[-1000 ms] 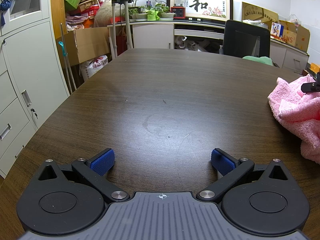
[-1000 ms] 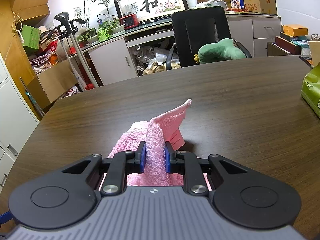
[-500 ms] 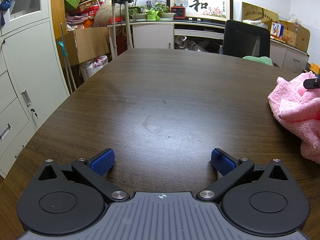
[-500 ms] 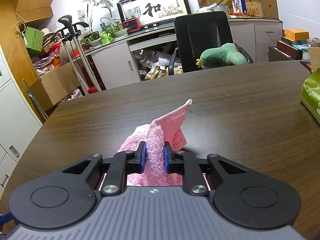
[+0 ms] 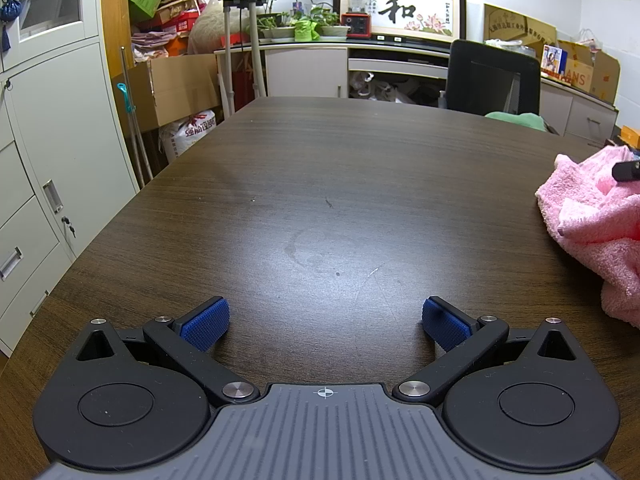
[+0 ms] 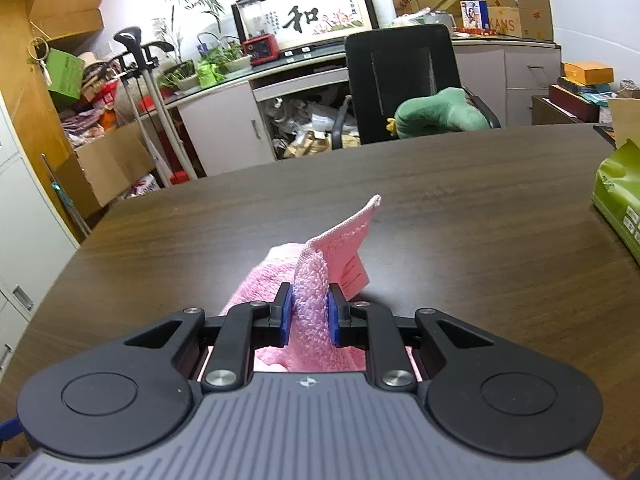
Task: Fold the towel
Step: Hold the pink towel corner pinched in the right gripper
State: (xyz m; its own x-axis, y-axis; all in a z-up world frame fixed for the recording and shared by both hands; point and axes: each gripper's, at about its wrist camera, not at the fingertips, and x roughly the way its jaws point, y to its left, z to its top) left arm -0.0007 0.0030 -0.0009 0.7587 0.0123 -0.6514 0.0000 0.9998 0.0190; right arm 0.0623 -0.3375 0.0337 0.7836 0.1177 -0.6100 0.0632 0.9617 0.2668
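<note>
A crumpled pink towel (image 5: 592, 220) lies at the right edge of the left wrist view on the dark wooden table (image 5: 320, 184). My left gripper (image 5: 324, 322) is open and empty, low over the table, well left of the towel. My right gripper (image 6: 310, 312) is shut on a raised fold of the pink towel (image 6: 320, 264); a corner with a pink label sticks up past the fingers. The rest of the towel hangs bunched under the jaws. A dark fingertip of the right gripper shows in the left wrist view (image 5: 626, 170).
A green bag (image 6: 620, 200) stands at the table's right edge. A black office chair (image 6: 400, 84) with a green cushion stands behind the far edge. White cabinets (image 5: 60, 140) stand left of the table.
My right gripper has lifted the towel fold higher and tilted up, so more of the room shows. The left gripper has not moved.
</note>
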